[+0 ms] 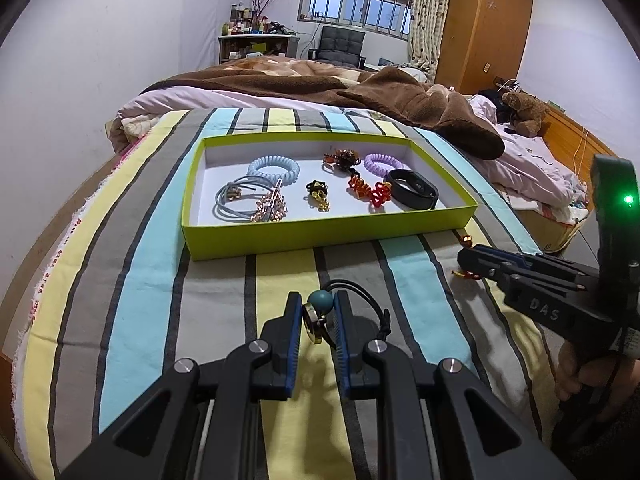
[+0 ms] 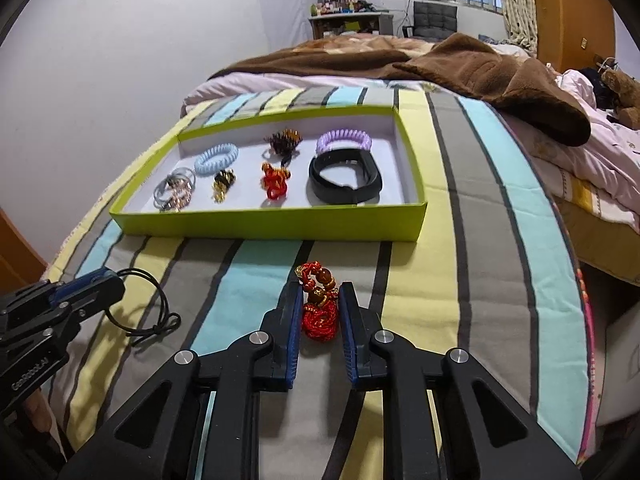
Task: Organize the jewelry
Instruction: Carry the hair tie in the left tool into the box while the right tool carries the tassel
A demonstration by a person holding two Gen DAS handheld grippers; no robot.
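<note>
Left gripper (image 1: 316, 312): is pinching a black cord necklace (image 1: 320, 314) by its teal bead and metal disc, low over the striped bedsheet (image 1: 152, 280), likely readying it for lifting.
Right gripper (image 2: 320, 312): is closing round a red knotted charm (image 2: 318, 304) lying on the sheet; whether the pads are pressing it yet, I cannot tell.
Tray (image 1: 320, 236): the green box is sitting on the bed just beyond both grippers, its pieces spread apart, seemingly so each is staying untangled.
Count inside: two coil bands, blue (image 1: 273, 168) and purple (image 1: 383, 162); one black wristband (image 1: 412, 189); one red knotted charm; one dark-gold charm; one amber beaded piece; one grey hair-tie cluster (image 1: 248, 200).
Count outside: two pieces, one at each gripper.
</note>
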